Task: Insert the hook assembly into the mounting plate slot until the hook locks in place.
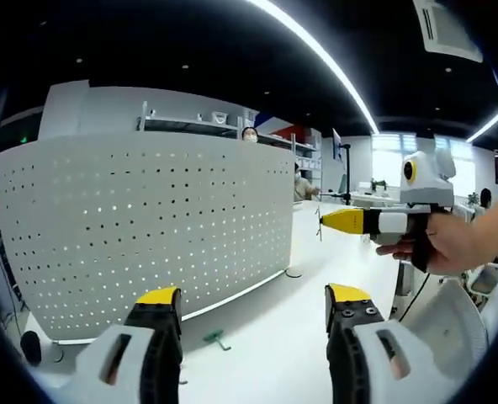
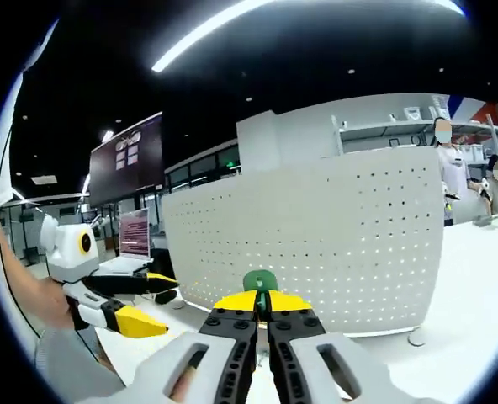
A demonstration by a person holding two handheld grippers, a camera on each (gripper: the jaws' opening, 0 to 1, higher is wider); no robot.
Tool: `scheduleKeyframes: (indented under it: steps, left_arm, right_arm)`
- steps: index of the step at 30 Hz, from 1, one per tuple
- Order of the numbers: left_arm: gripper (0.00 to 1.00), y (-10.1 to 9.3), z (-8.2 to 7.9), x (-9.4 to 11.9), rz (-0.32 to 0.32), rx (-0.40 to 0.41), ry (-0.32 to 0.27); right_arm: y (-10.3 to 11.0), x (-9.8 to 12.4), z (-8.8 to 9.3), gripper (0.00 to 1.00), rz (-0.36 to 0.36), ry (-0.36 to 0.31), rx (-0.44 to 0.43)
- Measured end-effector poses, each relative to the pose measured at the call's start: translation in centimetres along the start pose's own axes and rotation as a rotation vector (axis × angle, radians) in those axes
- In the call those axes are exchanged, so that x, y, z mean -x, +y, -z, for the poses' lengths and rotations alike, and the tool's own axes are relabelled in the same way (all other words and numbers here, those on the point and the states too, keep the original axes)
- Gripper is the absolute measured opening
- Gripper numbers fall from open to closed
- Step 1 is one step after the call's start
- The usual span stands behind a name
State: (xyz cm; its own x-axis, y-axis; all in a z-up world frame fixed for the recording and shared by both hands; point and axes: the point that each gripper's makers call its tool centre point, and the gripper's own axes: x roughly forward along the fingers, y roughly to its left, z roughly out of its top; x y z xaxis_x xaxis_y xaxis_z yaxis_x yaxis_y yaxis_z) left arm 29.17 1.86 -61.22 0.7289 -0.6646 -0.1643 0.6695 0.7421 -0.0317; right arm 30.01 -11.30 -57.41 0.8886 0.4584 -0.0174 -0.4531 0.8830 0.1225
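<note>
At the bottom of the left gripper view, the left gripper (image 1: 253, 307) stood wide open and empty, with a green hook (image 1: 217, 339) lying on the white table (image 1: 299, 337) between its jaws, below the pegboard (image 1: 148, 227). In the right gripper view, the right gripper (image 2: 261, 305) was at bottom centre, clamped on another hook (image 2: 259, 282) before the pegboard (image 2: 333, 244). The left gripper (image 2: 161, 305) appeared at lower left.

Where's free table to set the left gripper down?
Bare white table lies between the pegboard base and the left gripper, and on to the right gripper. Avoid the green hook near the left jaw and the round foot at the pegboard's corner.
</note>
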Motion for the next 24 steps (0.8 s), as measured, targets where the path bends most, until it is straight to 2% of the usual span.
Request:
scheduleKeyframes:
  steps: [5, 8, 12, 19, 24]
  left_arm:
    - [0.72, 0.3, -0.3, 0.5, -0.009, -0.008, -0.011]
    - [0.72, 0.7, -0.4, 0.8, -0.016, -0.014, -0.016]
    - [0.72, 1.5, -0.4, 1.4, -0.037, -0.015, -0.021]
    - [0.72, 2.6, 0.0, 2.9, -0.070, -0.009, -0.017]
    - [0.72, 3.0, 0.4, 3.8, -0.093, -0.007, -0.012]
  right_arm:
    - [-1.1, -0.1, -0.4, 0.00, 0.047, -0.019, 0.016]
    - [-0.5, -0.7, -0.5, 0.00, 0.030, -0.021, 0.027]
    - [-0.7, -0.8, -0.5, 0.00, 0.031, -0.020, 0.028]
    - [-2.2, 1.2, 0.5, 0.00, 0.055, 0.015, 0.034]
    - [-2.1, 1.8, 1.0, 0.00, 0.059, 0.027, 0.019]
